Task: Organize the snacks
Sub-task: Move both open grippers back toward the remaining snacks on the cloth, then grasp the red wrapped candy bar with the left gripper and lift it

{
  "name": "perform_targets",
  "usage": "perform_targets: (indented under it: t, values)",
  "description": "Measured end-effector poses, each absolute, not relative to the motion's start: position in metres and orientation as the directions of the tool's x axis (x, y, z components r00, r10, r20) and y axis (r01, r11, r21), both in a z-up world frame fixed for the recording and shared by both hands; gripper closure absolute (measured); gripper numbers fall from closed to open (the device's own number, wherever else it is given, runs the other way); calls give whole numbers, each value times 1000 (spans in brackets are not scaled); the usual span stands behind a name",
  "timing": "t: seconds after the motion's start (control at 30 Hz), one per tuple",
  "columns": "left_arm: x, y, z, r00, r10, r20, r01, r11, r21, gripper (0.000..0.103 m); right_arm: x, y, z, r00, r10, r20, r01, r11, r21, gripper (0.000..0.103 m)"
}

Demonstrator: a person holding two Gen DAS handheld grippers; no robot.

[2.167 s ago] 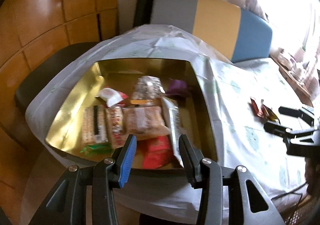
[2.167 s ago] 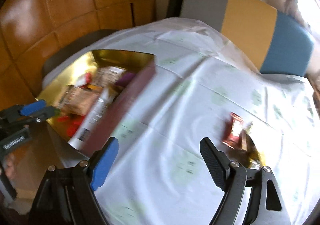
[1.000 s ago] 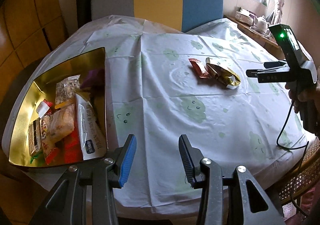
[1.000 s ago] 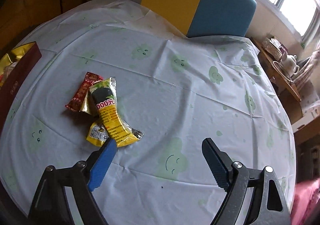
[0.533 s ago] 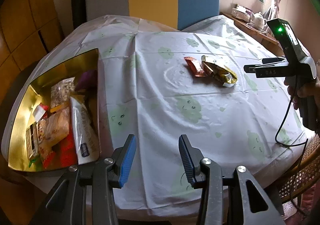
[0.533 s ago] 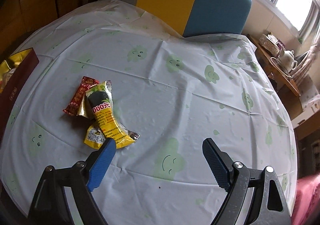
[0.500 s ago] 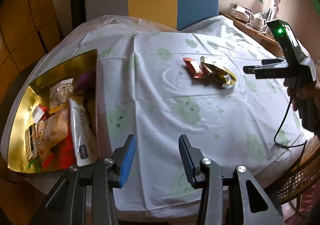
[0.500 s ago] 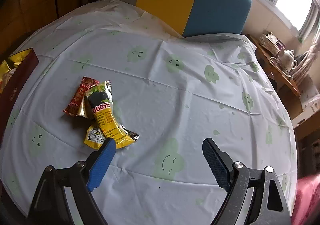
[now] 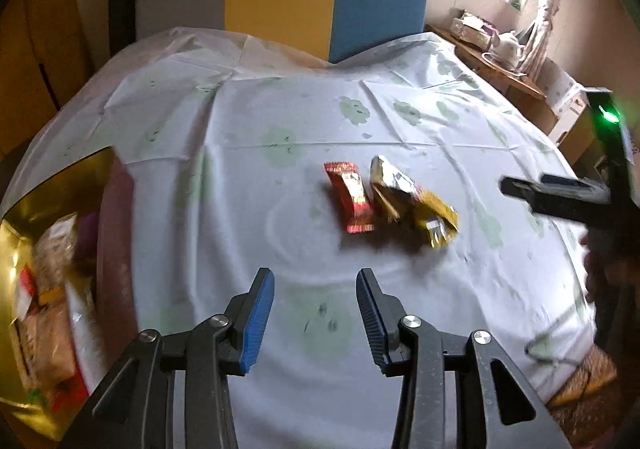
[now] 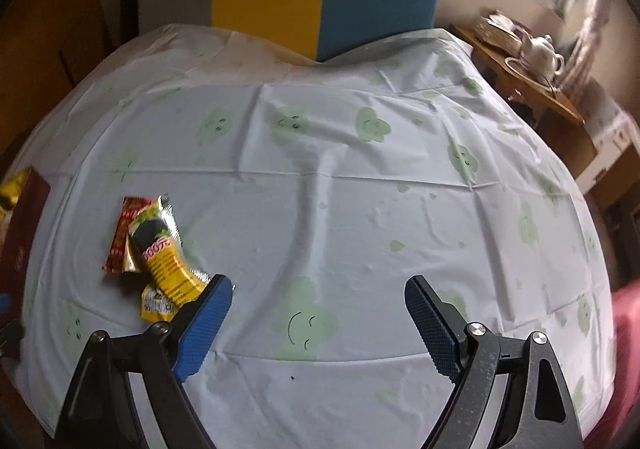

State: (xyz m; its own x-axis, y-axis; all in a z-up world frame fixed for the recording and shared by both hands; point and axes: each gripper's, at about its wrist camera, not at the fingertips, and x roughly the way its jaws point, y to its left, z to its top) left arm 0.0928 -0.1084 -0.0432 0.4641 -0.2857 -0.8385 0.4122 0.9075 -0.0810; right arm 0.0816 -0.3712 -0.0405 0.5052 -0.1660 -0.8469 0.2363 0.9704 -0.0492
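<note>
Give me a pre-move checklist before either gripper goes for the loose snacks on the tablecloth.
1. Left gripper jaws open, nothing between them, though they have just closed a little: ok.
2. Right gripper jaws wide, empty: ok.
3. Red packet and yellow packets flat on the tablecloth, in view: ok.
4. Packets separated for a single pick: not ok, they overlap.
5. Room left in the gold box: cannot tell, blurred.

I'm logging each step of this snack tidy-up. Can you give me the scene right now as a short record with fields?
left gripper: open, empty, jaws just narrowed a little
right gripper: open wide, empty
loose snacks: red packet, yellow packets overlapping on the tablecloth
gold box: at table's left edge, holds several snacks
stage: loose packets not yet picked up
</note>
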Motion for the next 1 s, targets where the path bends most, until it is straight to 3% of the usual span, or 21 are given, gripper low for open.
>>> perform_targets:
  t: [0.63,0.7,0.73,0.77,1.0]
  values:
    - [174,-187,-89,372,-273,-887,433,896,-94,63,84,-367,-32,532,-114,-839,202,979,-4,14]
    - [181,-189,-97,375,-238,-896,424,903,-63,67,85,-366,-32,534,-109,-839,196,981,-3,14]
    - [184,-185,-104,365,-234,-901,406,911,-72,77,85,-365,-33,534,-105,-839,189,982,-2,14]
    - [183,-181,-103,391,-237,-890,400,914,-67,79,85,-364,-33,534,-103,-839,185,983,-2,14]
    - [148,-151,-95,390,-265,-882,434,897,-78,80,85,-358,-34,534,-95,-840,156,988,-13,14]
